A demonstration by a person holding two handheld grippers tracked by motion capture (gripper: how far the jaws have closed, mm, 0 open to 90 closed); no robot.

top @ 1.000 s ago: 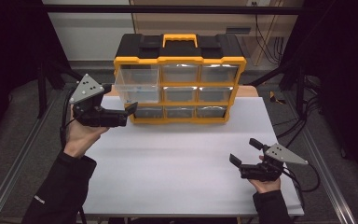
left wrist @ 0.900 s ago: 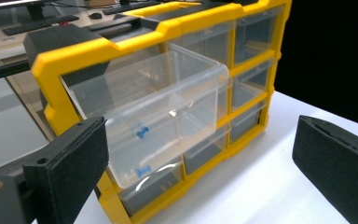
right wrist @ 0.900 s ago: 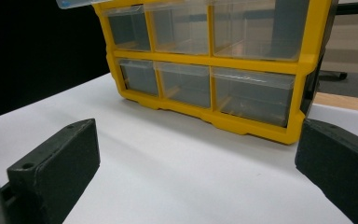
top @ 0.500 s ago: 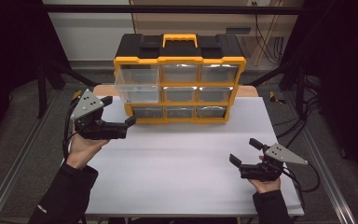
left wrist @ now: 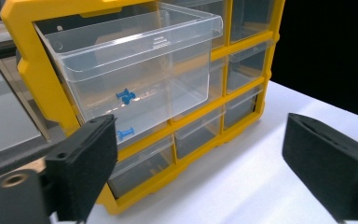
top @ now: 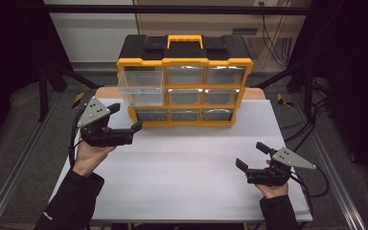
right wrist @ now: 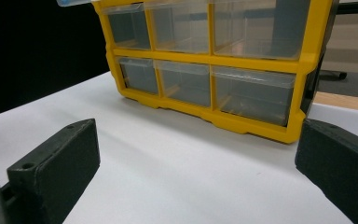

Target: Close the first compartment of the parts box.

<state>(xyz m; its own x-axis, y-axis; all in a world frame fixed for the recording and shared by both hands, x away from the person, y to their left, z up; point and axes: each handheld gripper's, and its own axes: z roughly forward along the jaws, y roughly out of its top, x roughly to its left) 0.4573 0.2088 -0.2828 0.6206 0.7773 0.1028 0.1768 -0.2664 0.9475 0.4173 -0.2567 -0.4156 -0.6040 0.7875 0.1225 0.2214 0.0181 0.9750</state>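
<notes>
A yellow and black organiser (top: 184, 62) with clear drawers stands at the back of the white table (top: 187, 163). Its top-left drawer (top: 141, 86) is pulled out. In the left gripper view this drawer (left wrist: 135, 60) shows blue push pins (left wrist: 126, 96) through its clear wall. My left gripper (top: 124, 117) is open in front of the organiser's lower left corner, a little away from the drawer and holding nothing. In its own view the left gripper (left wrist: 205, 172) has its jaws wide apart. My right gripper (top: 252, 155) is open and empty near the table's front right. Seen in its own view, the right gripper (right wrist: 196, 168) faces the lower drawers (right wrist: 186, 81).
A yellow carry handle (top: 184, 39) tops the organiser. The other drawers (top: 184, 96) are pushed in. White tabletop stretches between the two grippers. Metal rails (top: 17, 167) run along the table's sides, and cables (top: 316, 124) lie on the floor at the right.
My left gripper has drawn back from the pulled-out drawer, toward the person and lower over the table. The drawer stays out. The right gripper has not moved.
</notes>
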